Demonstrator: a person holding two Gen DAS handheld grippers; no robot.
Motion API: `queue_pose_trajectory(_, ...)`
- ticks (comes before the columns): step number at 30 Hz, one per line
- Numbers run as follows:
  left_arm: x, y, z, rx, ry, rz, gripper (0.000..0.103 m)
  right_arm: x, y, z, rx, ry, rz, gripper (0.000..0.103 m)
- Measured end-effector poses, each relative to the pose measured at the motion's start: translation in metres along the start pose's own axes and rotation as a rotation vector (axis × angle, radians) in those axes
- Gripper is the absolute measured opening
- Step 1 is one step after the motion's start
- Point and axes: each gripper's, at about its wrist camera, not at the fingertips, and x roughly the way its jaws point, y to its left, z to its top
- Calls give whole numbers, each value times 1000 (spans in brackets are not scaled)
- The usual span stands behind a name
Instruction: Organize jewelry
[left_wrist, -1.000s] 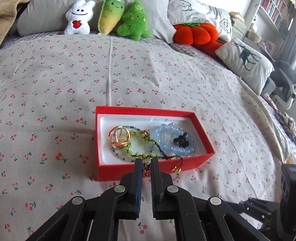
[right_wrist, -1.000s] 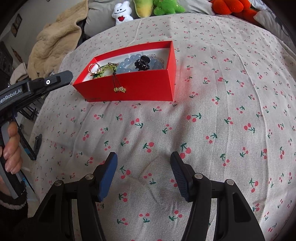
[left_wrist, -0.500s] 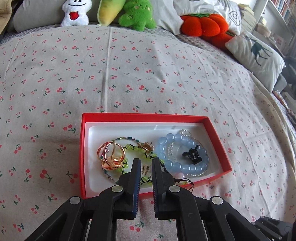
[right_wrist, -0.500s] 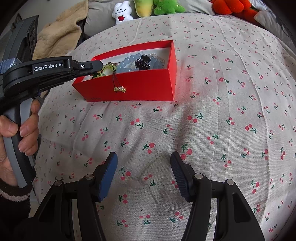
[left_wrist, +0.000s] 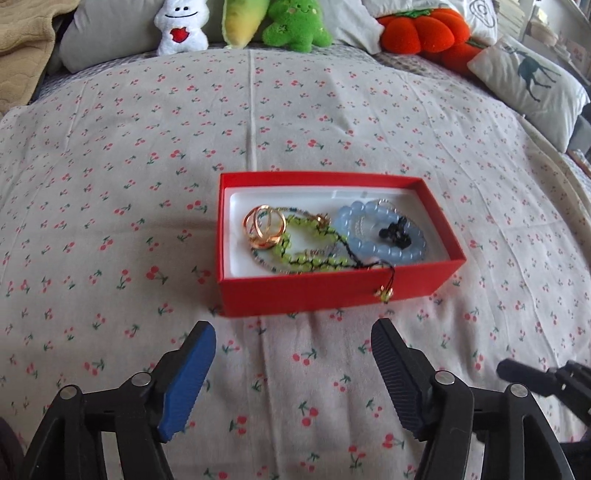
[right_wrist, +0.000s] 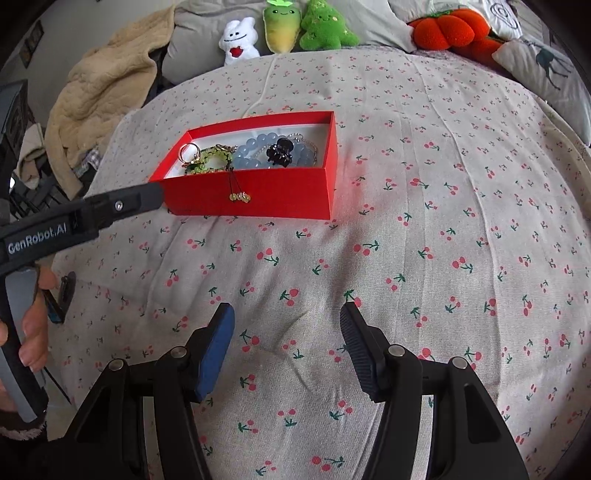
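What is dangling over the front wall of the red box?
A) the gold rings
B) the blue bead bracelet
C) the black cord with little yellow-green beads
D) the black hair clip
C: the black cord with little yellow-green beads droops over the front wall of the red cardboard box, while everything else lies inside.

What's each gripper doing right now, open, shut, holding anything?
Left gripper: open, empty, short of the red box.
Right gripper: open, empty, above the bedsheet.

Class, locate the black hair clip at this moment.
In the left wrist view, the black hair clip lies inside the blue bead bracelet, at the right end of the red box.
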Motion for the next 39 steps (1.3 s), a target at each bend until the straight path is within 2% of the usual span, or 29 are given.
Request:
queue_pose_trajectory(4, -11, 2, -17, -2, 32, 52, 87, -15, 6, -1, -12, -20, -31, 63)
queue_pose_trajectory(8, -19, -1, -30, 19, 59, 138, 100, -34, 12, 0, -22, -55, -59, 64)
queue_pose_trajectory(10, -22, -4, -34, 21, 67, 180, 103, -46, 13, 0, -8, -83, -69, 72)
queue_pose_trajectory(12, -25, -5, -37, 13, 73, 198, 103, -55, 14, 1, 9, -109, -81, 88)
queue_pose_trajectory(15, -28, -8, -40, 10, 85, 184, 103, -65, 18, 3, 29, -136, -102, 94)
queue_pose_trajectory(18, -34, -3, -40, -21, 73, 213, 103, -70, 28, 4, 6, -141, -154, 101)
queue_pose_trajectory(24, -37, -5, -41, -14, 61, 234, 103, -73, 43, 5, -53, -149, -265, 102)
queue_pose_trajectory(39, -27, -6, -42, -4, 78, 228, 103, -58, 41, 8, -61, -105, -264, 102)
